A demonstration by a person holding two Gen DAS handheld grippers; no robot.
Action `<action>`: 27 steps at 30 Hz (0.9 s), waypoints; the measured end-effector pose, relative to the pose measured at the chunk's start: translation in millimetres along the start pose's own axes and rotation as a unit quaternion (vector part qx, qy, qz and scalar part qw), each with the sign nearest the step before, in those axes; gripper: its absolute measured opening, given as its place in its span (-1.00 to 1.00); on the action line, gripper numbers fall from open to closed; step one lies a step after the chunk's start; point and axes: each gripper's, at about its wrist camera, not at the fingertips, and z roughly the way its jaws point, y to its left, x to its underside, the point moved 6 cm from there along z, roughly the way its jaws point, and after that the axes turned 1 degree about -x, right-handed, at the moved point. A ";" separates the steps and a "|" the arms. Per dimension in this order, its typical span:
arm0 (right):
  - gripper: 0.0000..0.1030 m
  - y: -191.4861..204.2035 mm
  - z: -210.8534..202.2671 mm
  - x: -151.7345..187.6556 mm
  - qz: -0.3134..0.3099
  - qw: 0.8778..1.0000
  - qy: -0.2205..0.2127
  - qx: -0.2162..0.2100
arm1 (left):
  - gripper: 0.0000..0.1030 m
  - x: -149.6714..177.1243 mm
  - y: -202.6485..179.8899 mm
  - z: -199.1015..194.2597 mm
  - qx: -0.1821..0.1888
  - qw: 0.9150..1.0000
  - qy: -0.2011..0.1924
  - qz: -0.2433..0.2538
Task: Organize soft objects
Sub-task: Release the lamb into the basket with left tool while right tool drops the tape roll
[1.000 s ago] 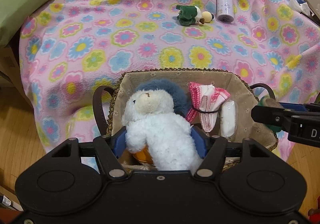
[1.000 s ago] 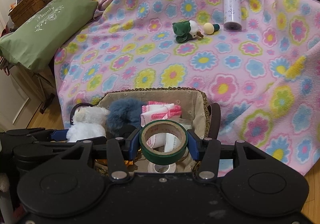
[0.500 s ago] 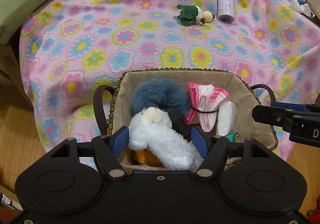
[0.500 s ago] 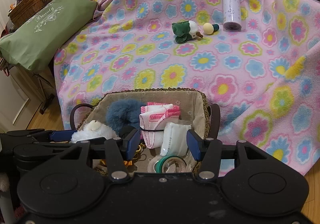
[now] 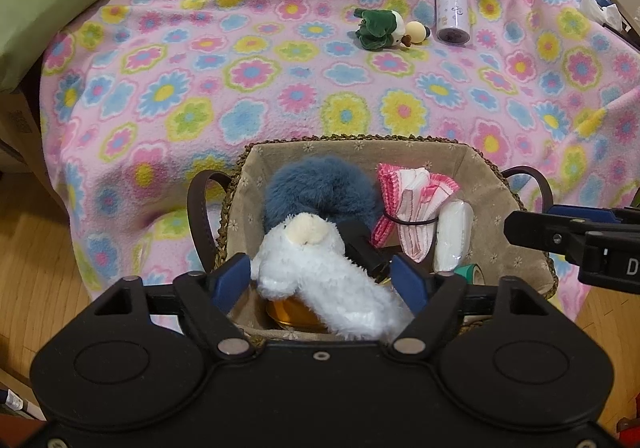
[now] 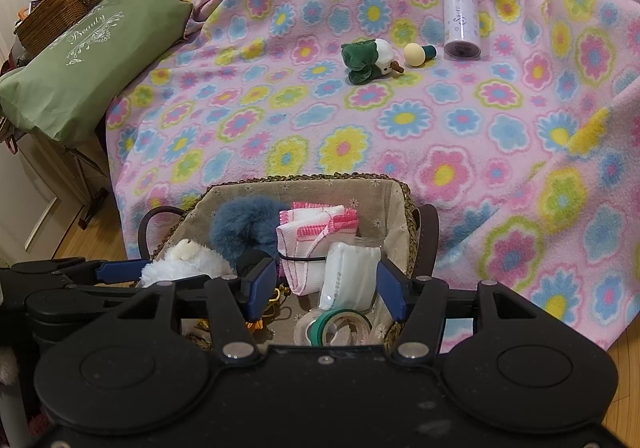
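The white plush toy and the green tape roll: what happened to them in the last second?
Both were let go. The left gripper is opening and the white plush toy sank into the basket; the green tape roll dropped from the opening right gripper. The rest stayed put.

Right gripper (image 6: 326, 288) over near end of lined wicker basket (image 6: 402, 204), jaws opening, nothing pressed between pads. Below them green tape roll (image 6: 320, 328), white packet (image 6: 352, 280). Basket also holds pink-white cloth bundle (image 6: 312, 232), blue fuzzy item (image 6: 244, 224), white plush (image 6: 184, 262) at left. Far on floral blanket (image 6: 460, 152): green plush (image 6: 366, 58), purple bottle (image 6: 460, 14).
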 end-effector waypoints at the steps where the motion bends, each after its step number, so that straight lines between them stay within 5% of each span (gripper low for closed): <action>1: 0.09 0.0 -0.1 -0.1 0.000 1.000 0.000 0.000 | 0.42 -0.1 -0.8 -0.1 -0.001 1.000 -0.001 0.001; 27: 0.25 -0.5 1.1 -0.3 -0.009 1.000 0.001 0.001 | 0.44 -1.6 0.8 -0.8 -0.004 1.000 -0.002 0.002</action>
